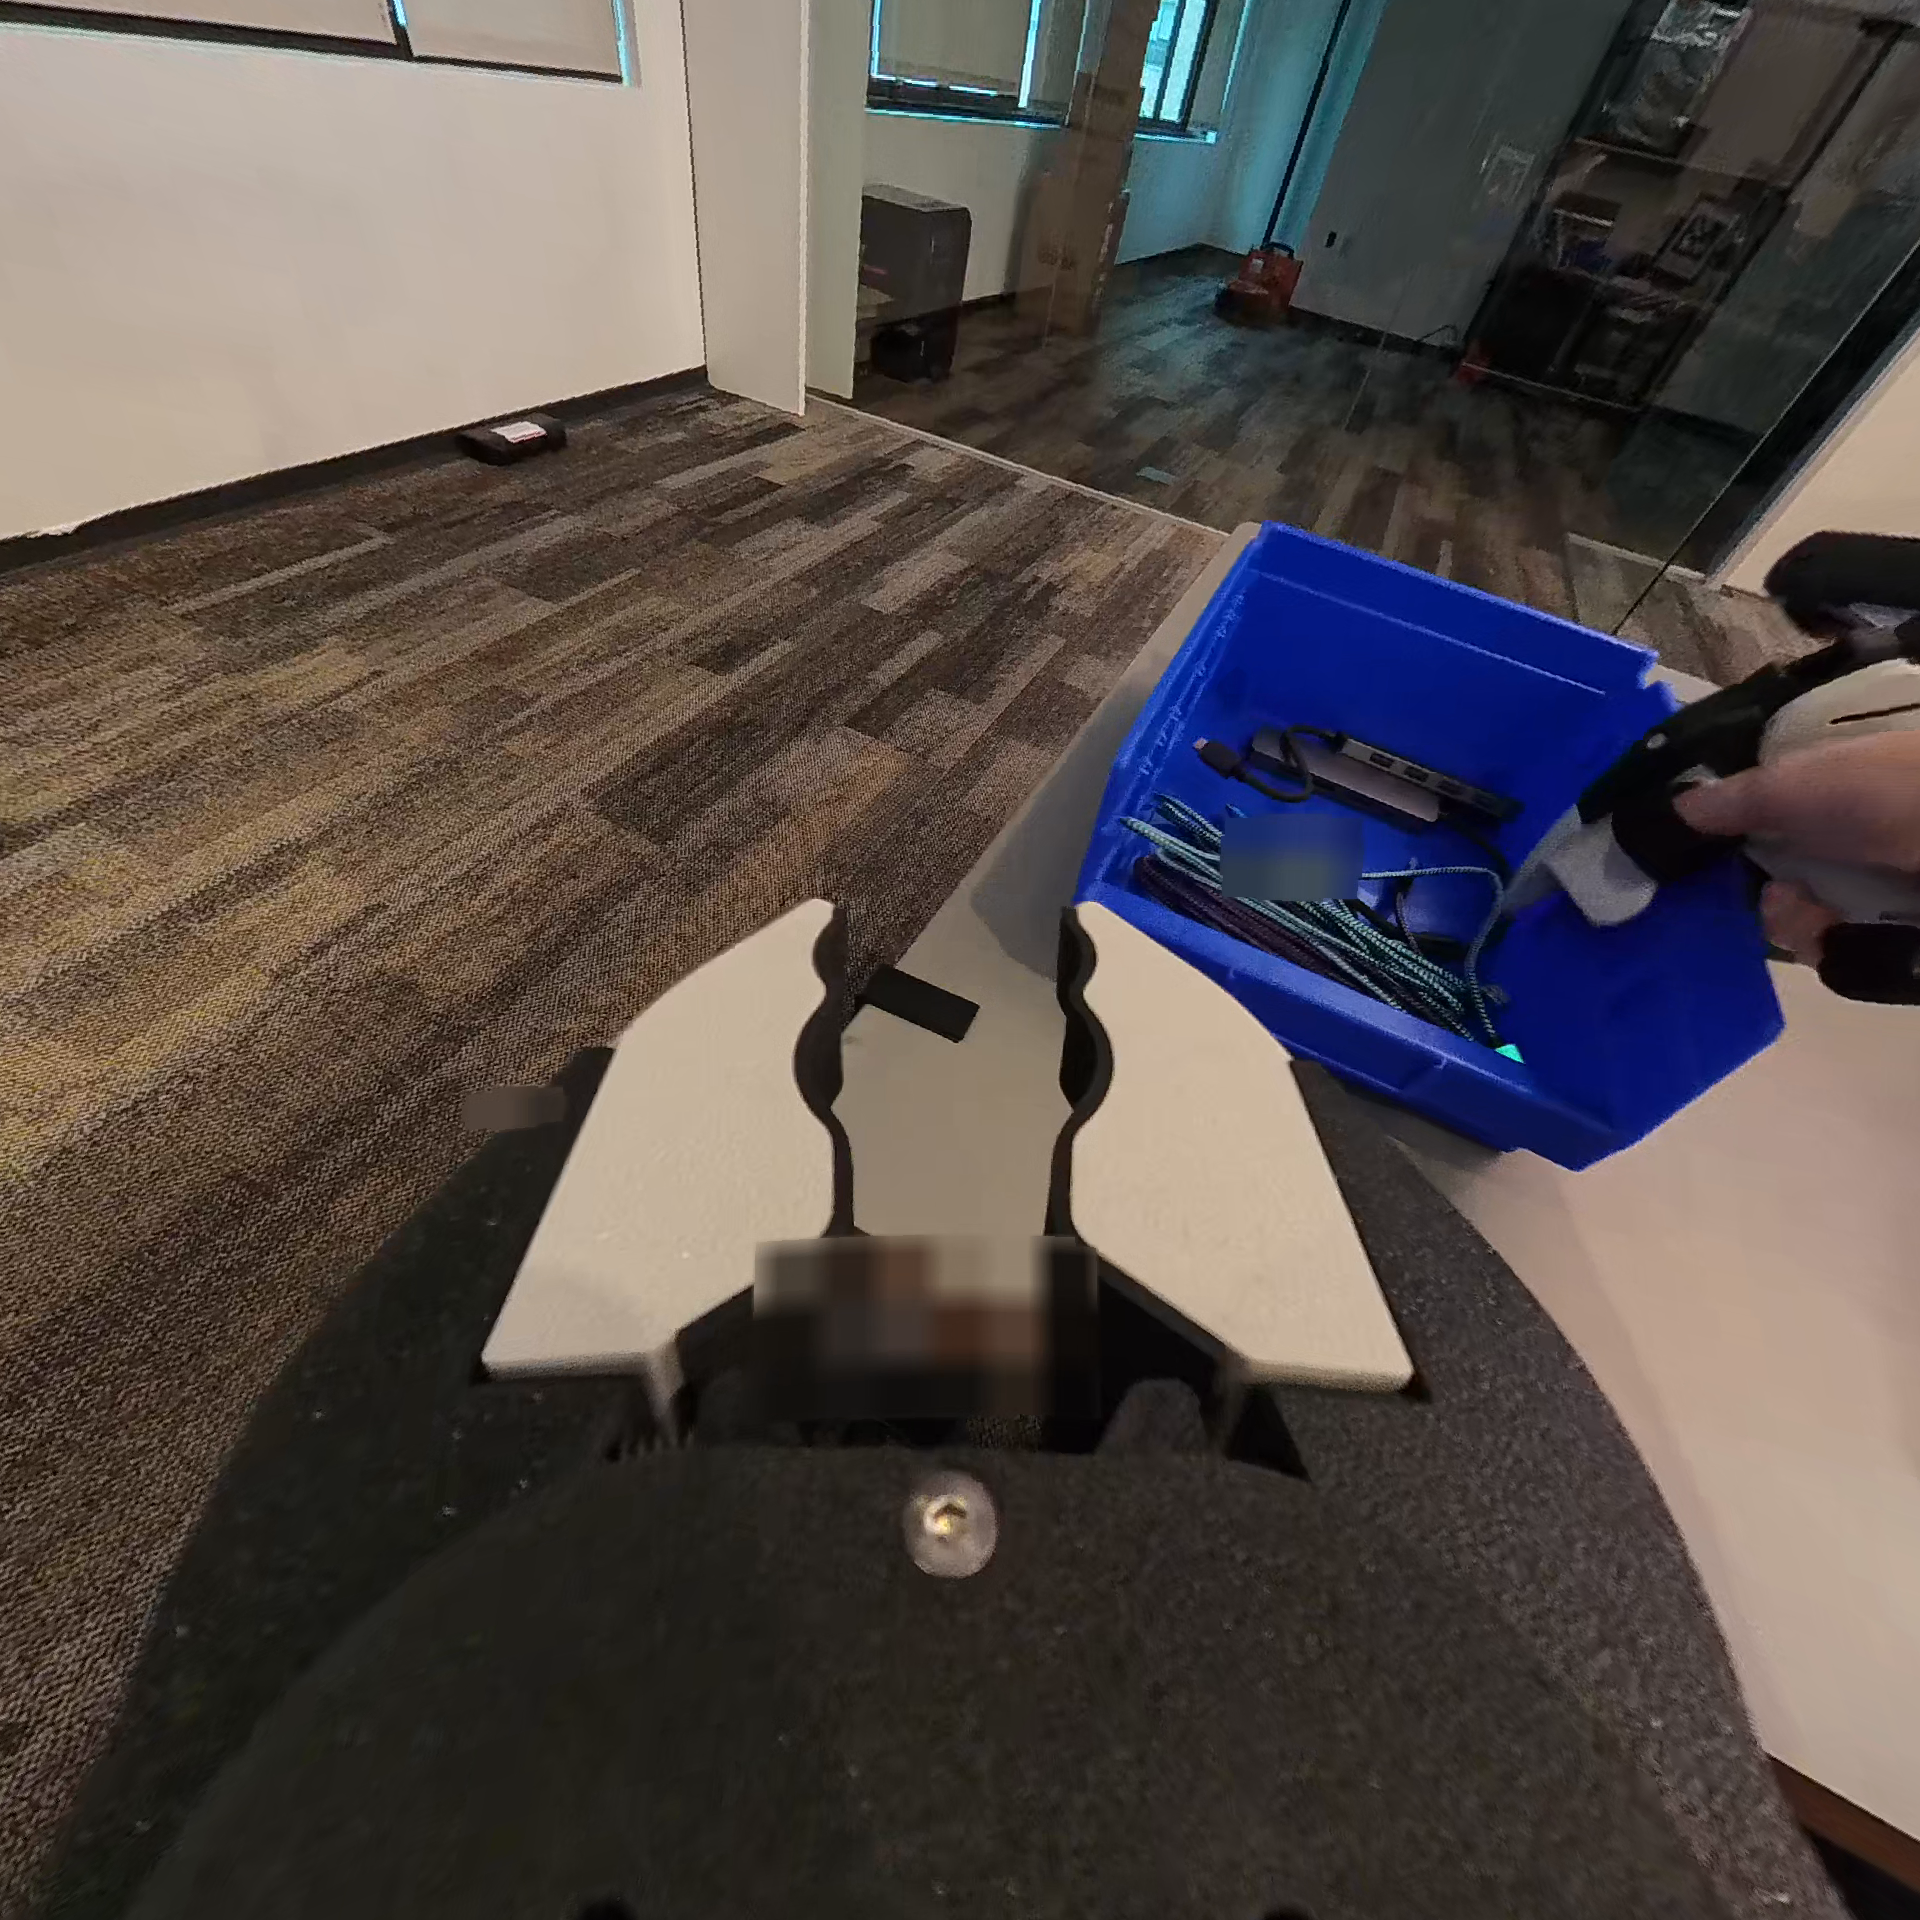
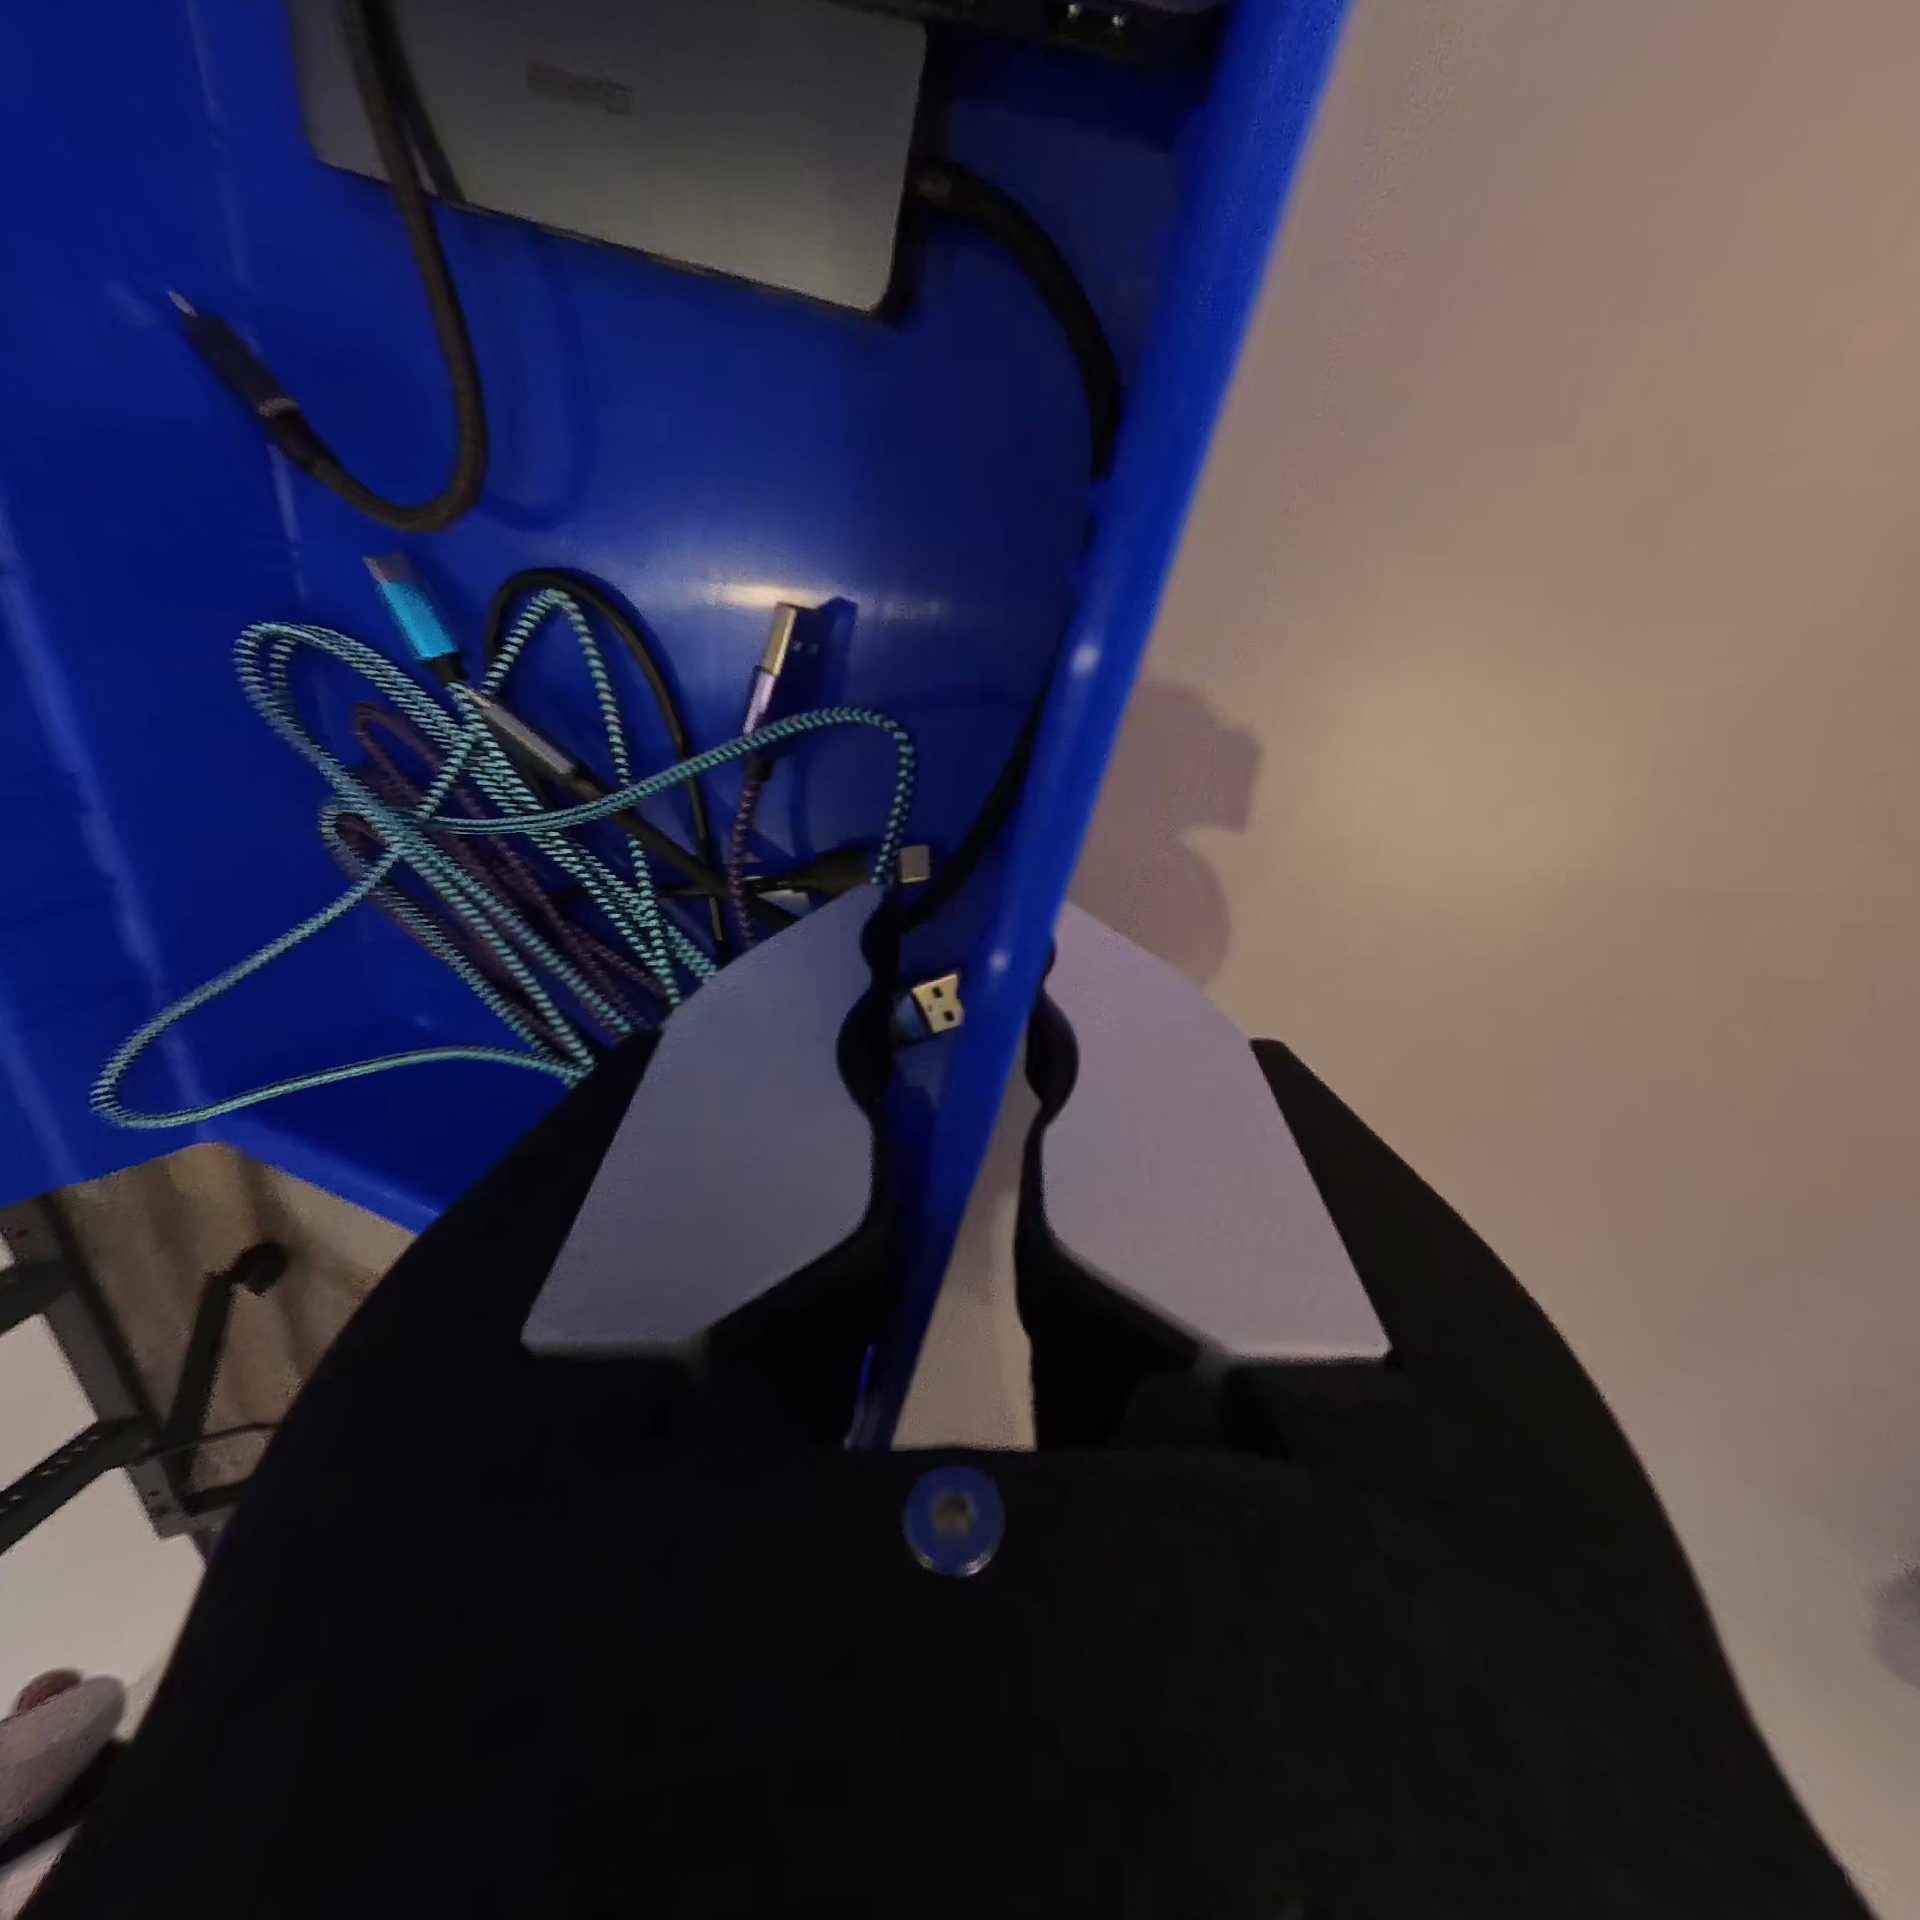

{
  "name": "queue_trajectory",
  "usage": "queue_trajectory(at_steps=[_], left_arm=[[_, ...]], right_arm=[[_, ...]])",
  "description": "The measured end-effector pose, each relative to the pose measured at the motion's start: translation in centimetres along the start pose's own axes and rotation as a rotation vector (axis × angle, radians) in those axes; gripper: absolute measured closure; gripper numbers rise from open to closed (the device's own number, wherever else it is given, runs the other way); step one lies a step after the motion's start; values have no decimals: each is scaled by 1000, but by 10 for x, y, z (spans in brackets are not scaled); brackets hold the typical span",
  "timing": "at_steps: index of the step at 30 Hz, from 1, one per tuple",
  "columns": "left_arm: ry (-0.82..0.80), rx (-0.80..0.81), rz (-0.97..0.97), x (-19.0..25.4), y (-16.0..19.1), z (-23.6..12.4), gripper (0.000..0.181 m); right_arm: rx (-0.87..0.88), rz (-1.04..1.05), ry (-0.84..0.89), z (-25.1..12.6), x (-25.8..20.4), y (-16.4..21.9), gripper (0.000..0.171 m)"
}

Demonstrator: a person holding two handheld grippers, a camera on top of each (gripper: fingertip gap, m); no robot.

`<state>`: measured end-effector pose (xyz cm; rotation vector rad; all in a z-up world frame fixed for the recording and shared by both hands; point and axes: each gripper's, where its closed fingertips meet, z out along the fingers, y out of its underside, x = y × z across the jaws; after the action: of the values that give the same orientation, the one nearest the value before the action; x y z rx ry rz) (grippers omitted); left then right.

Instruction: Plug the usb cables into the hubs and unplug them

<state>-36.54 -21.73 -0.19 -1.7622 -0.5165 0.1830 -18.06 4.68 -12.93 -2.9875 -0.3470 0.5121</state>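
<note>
In the blue bin (image 1: 1621, 1049) on the desk (image 1: 1662, 1351) lie tangled teal and purple braided cables (image 2: 488, 862) beside grey hubs (image 2: 665, 156). Both grippers, left (image 1: 948, 925) and right (image 2: 961, 935), gape empty.
</note>
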Motion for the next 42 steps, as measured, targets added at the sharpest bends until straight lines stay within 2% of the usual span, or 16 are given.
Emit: queue_trajectory(at_steps=[4, 6, 8, 10, 11, 14, 15, 18, 20, 24, 27, 29, 35, 42], left_arm=[[37, 8, 14, 17, -4, -1, 143], [49, 23, 31, 26, -6, -4, 143], [67, 27, 43, 34, -5, -7, 143], [91, 31, 57, 45, -2, -8, 143], [104, 28, 65, 52, 0, -8, 143], [152, 24, 88, 82, 5, -6, 143], [170, 30, 93, 94, 5, -5, 143], [246, 29, 124, 138, 6, -1, 144], [297, 5, 166, 170, 10, 4, 144], [371, -30, 278, 229, 14, 5, 144], [438, -31, 335, 270, 12, -3, 144], [459, -15, 370, 292, 8, -10, 144], [482, 11, 455, 336, 3, -25, 145], [470, 11, 520, 362, 7, -33, 145]], right_arm=[[73, -89, -31, -34, -5, -12, 149], [133, -240, -46, -73, -5, -24, 153], [247, -412, -41, -130, 12, -31, 155], [337, -514, 32, -185, 63, -16, 152], [344, -522, 107, -205, 104, -3, 141], [331, -386, 347, -245, 249, 42, 120], [330, -300, 372, -251, 291, 59, 119], [373, -71, 281, -246, 373, 96, 115], [316, -15, 295, -227, 413, 115, 112], [221, 4, 188, -182, 420, 129, 114], [113, -54, 268, -161, 430, 136, 142], [138, -1, 218, -163, 434, 131, 161], [103, 1, 182, -181, 482, 143, 165], [95, 25, 196, -228, 611, 183, 165]])
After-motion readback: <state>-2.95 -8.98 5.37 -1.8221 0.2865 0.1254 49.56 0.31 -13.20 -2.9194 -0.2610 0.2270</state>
